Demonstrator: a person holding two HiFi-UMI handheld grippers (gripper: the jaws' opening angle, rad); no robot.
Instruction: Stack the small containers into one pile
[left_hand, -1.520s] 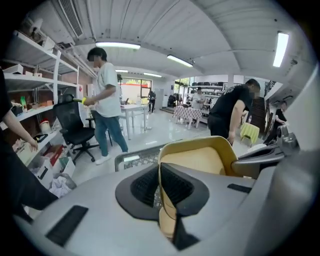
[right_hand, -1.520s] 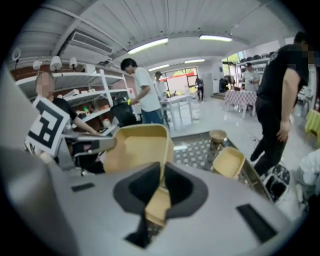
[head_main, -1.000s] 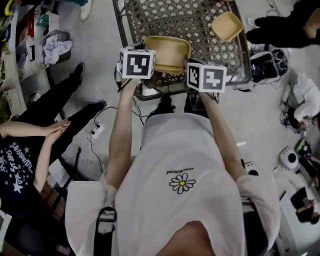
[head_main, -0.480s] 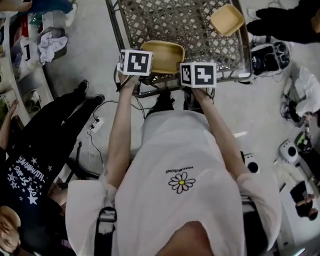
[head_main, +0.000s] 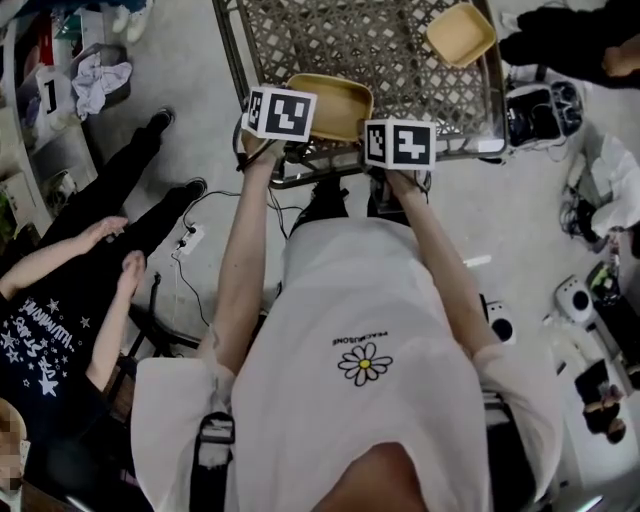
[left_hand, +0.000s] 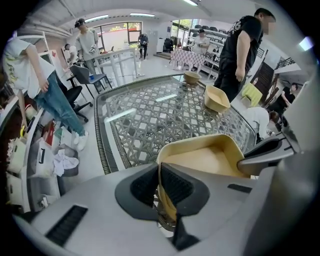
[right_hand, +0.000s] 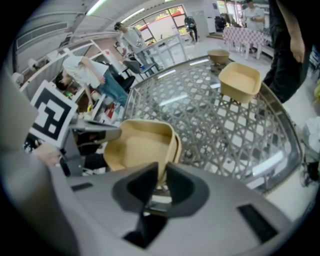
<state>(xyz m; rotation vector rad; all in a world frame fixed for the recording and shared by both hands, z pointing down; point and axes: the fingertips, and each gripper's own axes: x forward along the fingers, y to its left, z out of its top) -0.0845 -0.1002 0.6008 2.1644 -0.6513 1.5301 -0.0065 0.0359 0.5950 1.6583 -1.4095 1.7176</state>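
Observation:
A tan container (head_main: 335, 100) is at the near edge of the lattice glass table (head_main: 400, 40), held from both sides. My left gripper (left_hand: 159, 166) is shut on its left wall (left_hand: 165, 200). My right gripper (right_hand: 162, 169) pinches the right rim of the same container (right_hand: 140, 147), where a second rim edge shows, as if two are nested. A second tan container (head_main: 460, 32) stands at the table's far right; it is the container (left_hand: 216, 98) in the left gripper view and the container (right_hand: 240, 80) in the right gripper view. A third container (left_hand: 191, 76) sits at the far end.
The table's metal rim (head_main: 330, 175) runs just beyond my hands. A seated person (head_main: 60, 300) is close on the left, and a cable with a power strip (head_main: 190, 240) lies on the floor. Another person (left_hand: 245, 45) stands at the table's far side.
Both grippers keep their hold on the container and have drawn slightly closer together. The person on the left has moved their arms.

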